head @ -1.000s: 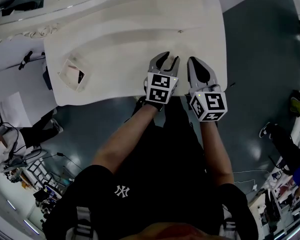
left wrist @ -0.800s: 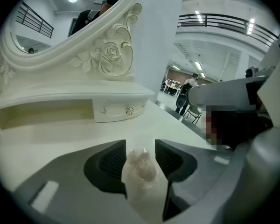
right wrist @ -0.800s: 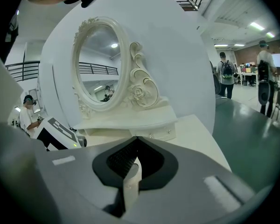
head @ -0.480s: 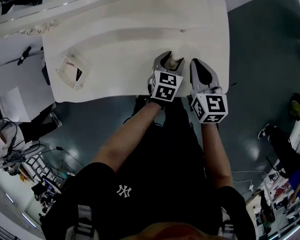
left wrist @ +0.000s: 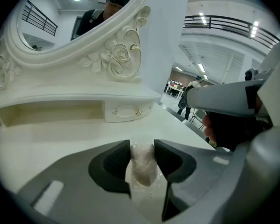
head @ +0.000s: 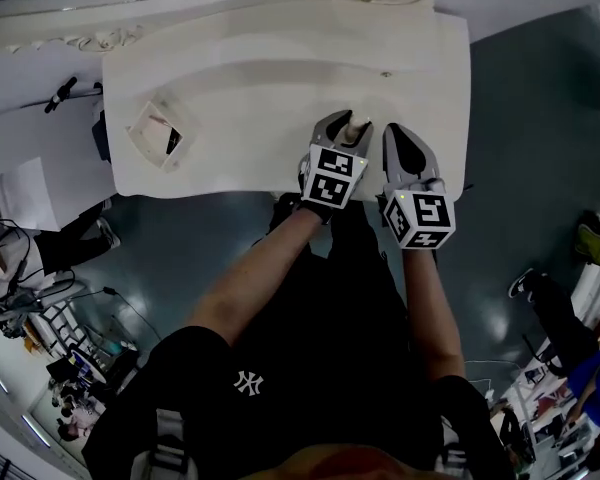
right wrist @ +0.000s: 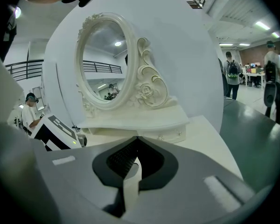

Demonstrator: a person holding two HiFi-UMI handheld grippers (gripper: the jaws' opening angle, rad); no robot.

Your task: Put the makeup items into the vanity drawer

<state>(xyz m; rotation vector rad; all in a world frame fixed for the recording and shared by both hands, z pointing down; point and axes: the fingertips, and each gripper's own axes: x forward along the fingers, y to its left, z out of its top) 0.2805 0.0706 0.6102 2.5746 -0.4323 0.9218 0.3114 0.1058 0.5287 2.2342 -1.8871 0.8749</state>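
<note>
Head view: the left gripper is lying at lower centre of the white vanity top and clamping a small pale makeup item. The right gripper is sitting just beside it, to the right. An open box, probably the pulled-out drawer, is resting well apart at the left edge, with something dark inside.

Left gripper view: the left gripper is pinching the makeup item narrowly, the item filling the gap just above the table surface. It is looking whitish, crinkled and slightly translucent; its exact kind is not showing. Above, an open recess is showing at mid left and a small shut drawer beside it, under the mirror.

Right gripper view: the right gripper is holding nothing, its jaw tips meeting.

Judgement: the item is likely light and soft, possibly slippery if wrapped. A mid-body pinch with gentle pressure is suiting it.
</note>
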